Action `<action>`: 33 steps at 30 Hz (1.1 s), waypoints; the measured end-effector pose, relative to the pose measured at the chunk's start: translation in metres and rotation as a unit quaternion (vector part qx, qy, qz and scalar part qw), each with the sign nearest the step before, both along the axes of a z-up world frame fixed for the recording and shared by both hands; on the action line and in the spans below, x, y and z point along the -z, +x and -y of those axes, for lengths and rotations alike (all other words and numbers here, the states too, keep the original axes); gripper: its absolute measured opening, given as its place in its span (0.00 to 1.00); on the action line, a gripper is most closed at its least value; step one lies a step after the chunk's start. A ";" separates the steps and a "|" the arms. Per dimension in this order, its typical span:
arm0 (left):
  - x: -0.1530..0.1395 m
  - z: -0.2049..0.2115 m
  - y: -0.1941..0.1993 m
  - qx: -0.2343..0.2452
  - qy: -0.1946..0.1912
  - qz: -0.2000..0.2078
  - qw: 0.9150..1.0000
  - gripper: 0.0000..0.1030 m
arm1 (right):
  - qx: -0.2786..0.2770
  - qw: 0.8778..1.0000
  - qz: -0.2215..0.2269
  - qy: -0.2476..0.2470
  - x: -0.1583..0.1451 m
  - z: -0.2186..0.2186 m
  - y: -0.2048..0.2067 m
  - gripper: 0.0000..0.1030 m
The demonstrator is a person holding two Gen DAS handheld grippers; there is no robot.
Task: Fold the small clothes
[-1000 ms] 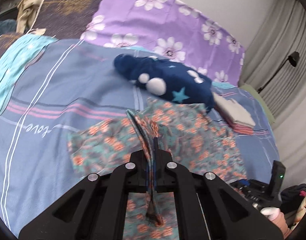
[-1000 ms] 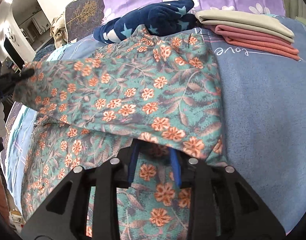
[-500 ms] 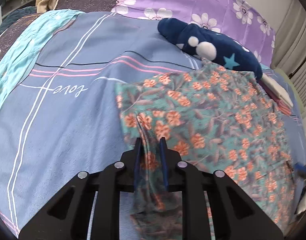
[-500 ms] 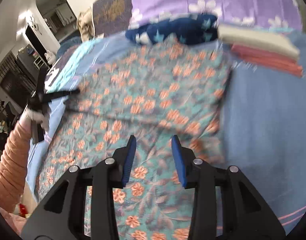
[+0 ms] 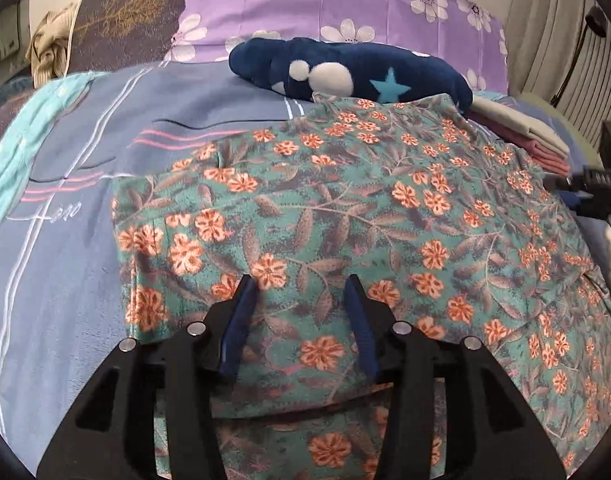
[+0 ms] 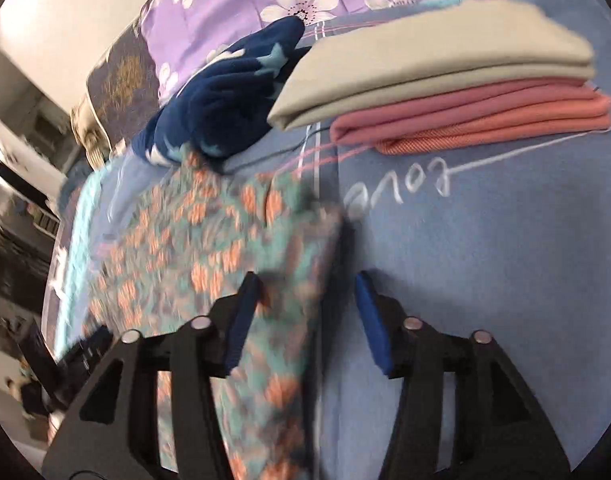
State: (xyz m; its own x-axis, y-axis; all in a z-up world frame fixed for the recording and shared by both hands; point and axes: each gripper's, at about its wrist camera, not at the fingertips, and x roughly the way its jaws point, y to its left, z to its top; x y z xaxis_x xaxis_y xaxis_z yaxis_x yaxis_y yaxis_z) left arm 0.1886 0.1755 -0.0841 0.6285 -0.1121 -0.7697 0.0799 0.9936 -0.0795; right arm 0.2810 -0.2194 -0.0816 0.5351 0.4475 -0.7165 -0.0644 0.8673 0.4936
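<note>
On the bed: a teal floral garment (image 5: pixel 345 216) lies spread across the blue-grey bedspread (image 5: pixel 65 264), folded over on itself near the bottom of the left wrist view.
Left gripper (image 5: pixel 303 284): jaws spread wide, nothing between the blue pads (image 5: pixel 239 316); it hovers over the garment's near fold, and contact with the cloth cannot be told.
Right gripper (image 6: pixel 307 280): jaws spread, holding nothing; the garment's right edge (image 6: pixel 325 264) runs up between the two fingers, the left finger over the cloth and the right finger over bare bedspread. This view is blurred.
Garment edges: the left edge is a straight fold line beside the striped part of the bedspread; the far edge touches the navy star-print plush blanket (image 5: pixel 345 68).
Folded stack (image 6: pixel 457 92): a beige piece on top of pink and coral pieces, lying on the bedspread beyond the right gripper and apart from the floral garment.
Open room: bare bedspread lies to the left of the garment and to the right of it, up to the stack.
Back of bed: purple flowered pillow (image 5: pixel 325 0) behind the blanket.
</note>
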 end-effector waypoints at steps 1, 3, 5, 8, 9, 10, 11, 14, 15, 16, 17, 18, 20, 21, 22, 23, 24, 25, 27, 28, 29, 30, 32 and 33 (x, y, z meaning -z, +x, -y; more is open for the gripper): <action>0.000 -0.001 0.000 -0.001 -0.003 0.000 1.000 0.46 | 0.003 1.000 0.001 0.017 0.000 0.002 0.004 0.56; 0.001 -0.005 -0.002 -0.002 -0.012 0.005 1.000 0.46 | 0.005 1.000 0.000 0.018 -0.006 -0.002 0.008 0.04; -0.001 -0.005 -0.003 -0.003 -0.013 0.005 1.000 0.46 | 0.016 0.999 0.043 -0.025 -0.032 -0.011 -0.005 0.05; 0.000 -0.005 -0.003 -0.004 -0.004 0.006 1.000 0.47 | 0.030 0.971 0.128 -0.198 -0.064 -0.042 -0.027 0.04; 0.000 -0.002 -0.002 -0.005 0.000 0.007 1.000 0.47 | 0.033 0.961 0.129 -0.243 -0.061 -0.047 -0.023 0.04; 0.001 0.000 -0.002 -0.005 0.003 0.007 1.000 0.47 | 0.046 0.946 0.121 -0.299 -0.053 -0.050 -0.019 0.04; 0.001 0.000 -0.002 -0.006 0.004 0.008 1.000 0.47 | 0.057 0.940 0.105 -0.321 -0.043 -0.045 -0.013 0.04; 0.001 -0.001 -0.002 -0.006 -0.003 0.010 1.000 0.47 | 0.070 0.974 0.047 -0.210 -0.025 -0.008 -0.017 0.05; 0.001 -0.001 -0.003 -0.006 -0.004 0.010 1.000 0.47 | 0.070 0.980 0.041 -0.183 -0.024 0.001 -0.026 0.07; 0.001 -0.002 -0.002 -0.006 -0.005 0.009 1.000 0.47 | 0.062 0.981 0.045 -0.177 -0.024 0.005 -0.036 0.08; 0.001 -0.001 -0.002 -0.006 -0.005 0.009 1.000 0.47 | 0.050 0.982 0.053 -0.174 -0.026 0.005 -0.048 0.08; 0.001 -0.001 -0.002 -0.005 -0.005 0.009 1.000 0.48 | 0.034 0.983 0.059 -0.169 -0.028 0.003 -0.062 0.08; 0.002 -0.001 -0.002 -0.004 -0.003 0.009 1.000 0.49 | -0.009 0.986 0.070 -0.150 -0.032 -0.003 -0.092 0.14; 0.002 0.000 -0.002 -0.004 -0.002 0.009 1.000 0.49 | -0.029 0.986 0.078 -0.146 -0.034 -0.007 -0.106 0.22; 0.002 0.000 -0.002 -0.004 -0.002 0.010 1.000 0.49 | -0.039 0.985 0.082 -0.148 -0.034 -0.009 -0.114 0.26; 0.001 0.000 -0.002 -0.004 -0.003 0.010 1.000 0.49 | -0.048 0.983 0.085 -0.153 -0.035 -0.014 -0.123 0.29; 0.001 -0.001 -0.003 -0.005 -0.004 0.011 1.000 0.49 | -0.052 0.983 0.087 -0.155 -0.036 -0.018 -0.130 0.29; 0.000 -0.001 -0.003 -0.006 -0.005 0.013 1.000 0.49 | -0.060 0.982 0.089 -0.153 -0.035 -0.022 -0.138 0.30; -0.006 -0.003 -0.009 -0.019 -0.005 0.021 1.000 0.49 | -0.076 0.981 0.089 -0.156 -0.028 -0.031 -0.150 0.39; -0.009 -0.004 -0.014 -0.020 -0.013 0.025 0.999 0.49 | -0.083 0.977 0.079 -0.181 -0.018 -0.037 -0.153 0.40; -0.016 -0.003 -0.023 -0.010 -0.034 0.034 0.999 0.49 | -0.079 0.970 0.068 -0.222 -0.006 -0.040 -0.153 0.39; -0.022 -0.002 -0.031 -0.002 -0.040 0.042 0.998 0.49 | -0.072 0.965 0.071 -0.242 -0.001 -0.040 -0.154 0.37; -0.035 0.004 -0.055 0.016 -0.010 0.056 0.998 0.50 | -0.043 0.969 0.071 -0.234 0.001 -0.025 -0.161 0.37; -0.038 0.005 -0.064 0.022 0.003 0.057 0.998 0.54 | -0.029 0.977 0.066 -0.200 -0.001 -0.013 -0.165 0.37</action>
